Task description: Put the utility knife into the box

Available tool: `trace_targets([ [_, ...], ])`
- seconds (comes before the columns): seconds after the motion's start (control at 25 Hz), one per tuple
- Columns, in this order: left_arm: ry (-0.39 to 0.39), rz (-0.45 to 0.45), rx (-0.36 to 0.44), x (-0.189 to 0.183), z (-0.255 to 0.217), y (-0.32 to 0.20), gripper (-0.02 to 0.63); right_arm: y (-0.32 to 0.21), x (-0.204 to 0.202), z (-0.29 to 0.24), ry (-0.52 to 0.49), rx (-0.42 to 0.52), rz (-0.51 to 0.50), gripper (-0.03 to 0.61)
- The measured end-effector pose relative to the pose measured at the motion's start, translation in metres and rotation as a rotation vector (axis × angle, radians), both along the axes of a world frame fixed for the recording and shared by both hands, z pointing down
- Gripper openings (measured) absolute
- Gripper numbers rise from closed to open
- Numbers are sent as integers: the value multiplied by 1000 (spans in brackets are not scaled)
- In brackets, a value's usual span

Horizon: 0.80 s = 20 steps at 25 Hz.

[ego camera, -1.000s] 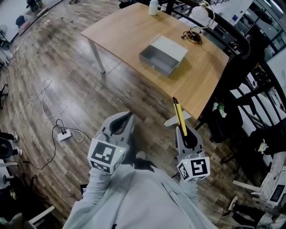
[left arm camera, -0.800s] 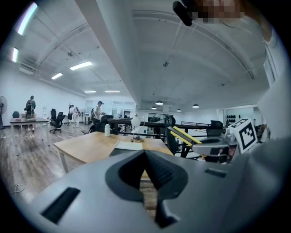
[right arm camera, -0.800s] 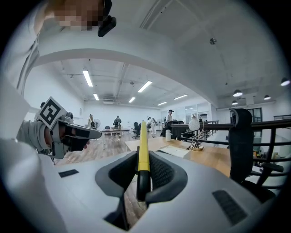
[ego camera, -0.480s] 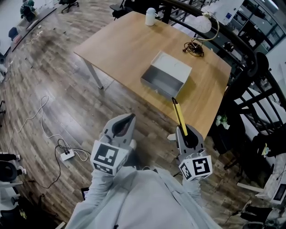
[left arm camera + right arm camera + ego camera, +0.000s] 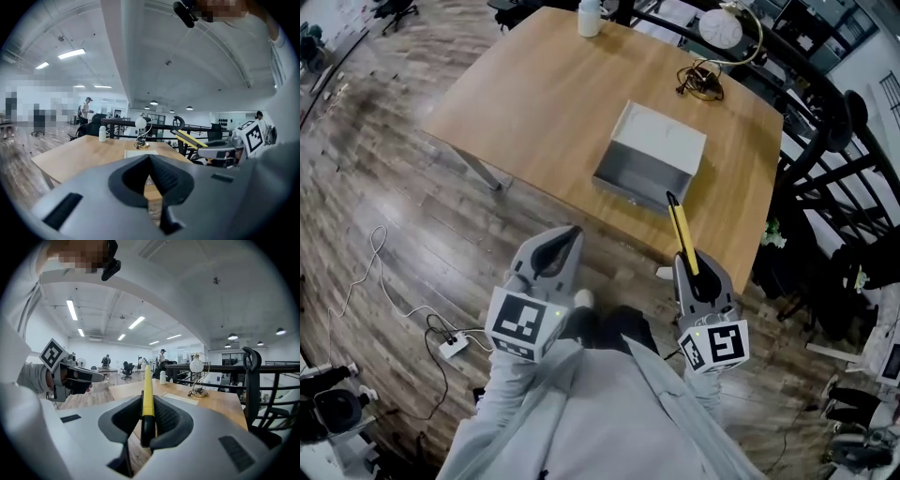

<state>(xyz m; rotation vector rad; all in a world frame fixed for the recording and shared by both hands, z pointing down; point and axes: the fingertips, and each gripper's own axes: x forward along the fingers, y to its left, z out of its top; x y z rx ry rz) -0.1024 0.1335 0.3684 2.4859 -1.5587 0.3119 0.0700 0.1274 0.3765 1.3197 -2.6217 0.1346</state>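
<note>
A yellow and black utility knife (image 5: 679, 232) sticks forward out of my right gripper (image 5: 694, 272), which is shut on it; in the right gripper view the knife (image 5: 147, 399) stands between the jaws, pointing ahead. The grey open box (image 5: 651, 156) sits on the wooden table (image 5: 534, 103), near its front edge, just beyond the knife tip. My left gripper (image 5: 558, 248) hovers over the floor short of the table, shut with nothing in it (image 5: 151, 161). The box (image 5: 140, 153) shows as a pale slab in the left gripper view.
A white bottle (image 5: 590, 17) stands at the table's far edge. A desk lamp with a coiled cable (image 5: 705, 80) sits at the far right corner. Black chairs and railing (image 5: 825, 178) crowd the right side. A power strip with cords (image 5: 453, 344) lies on the wood floor at left.
The person has stepped closer to the table: the table and box have come nearer, and the knife tip now reaches the box's near edge. Both grippers keep their hold and pose.
</note>
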Motion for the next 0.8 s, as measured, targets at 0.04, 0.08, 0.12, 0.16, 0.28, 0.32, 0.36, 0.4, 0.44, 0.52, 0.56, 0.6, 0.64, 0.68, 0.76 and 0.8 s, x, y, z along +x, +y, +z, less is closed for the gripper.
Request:
trace_targets([
  [0.04,6,8,-9,0,3,-4,18,-3,1,2,5,-10,9,84],
  [0.08,11,15,-18,0,5,-8,18,-5,1,5,10,-22,18,84],
  [0.12,14,23,-24,0,7,-11,18,-7,2,7,16,-32,25,84],
  [0.16,14,30,-26,0,9,-16,18,-11,2,10,21,-41,32,84],
  [0.28,19,33,-36,-4,16,-32,18,-25,1,18,33,-56,43,84],
  [0.32,28,25,-45,-5,19,-38,18,-31,0,20,36,-58,42,84],
  [0.36,36,16,-53,-6,21,-44,18,-38,0,23,39,-59,40,84],
  [0.4,36,13,-53,-7,22,-51,18,-45,-1,25,39,-59,38,84],
  [0.44,28,16,-46,-8,23,-59,18,-52,-2,27,36,-59,36,84],
  [0.52,16,23,-29,-9,22,-76,18,-70,-4,29,25,-55,35,84],
  [0.56,13,24,-24,-9,21,-86,18,-80,-4,28,22,-52,32,84],
  [0.6,10,27,-19,-8,19,-97,18,-91,-5,27,21,-49,28,84],
  [0.64,8,30,-15,-6,16,-109,18,-102,-5,25,20,-45,25,84],
  [0.68,7,33,-11,-5,14,-122,18,-114,-5,22,20,-39,24,84],
  [0.76,7,33,-4,0,7,-148,18,-137,-1,14,18,-24,24,84],
  [0.8,6,34,-1,3,4,-161,18,-148,1,11,16,-19,26,84],
])
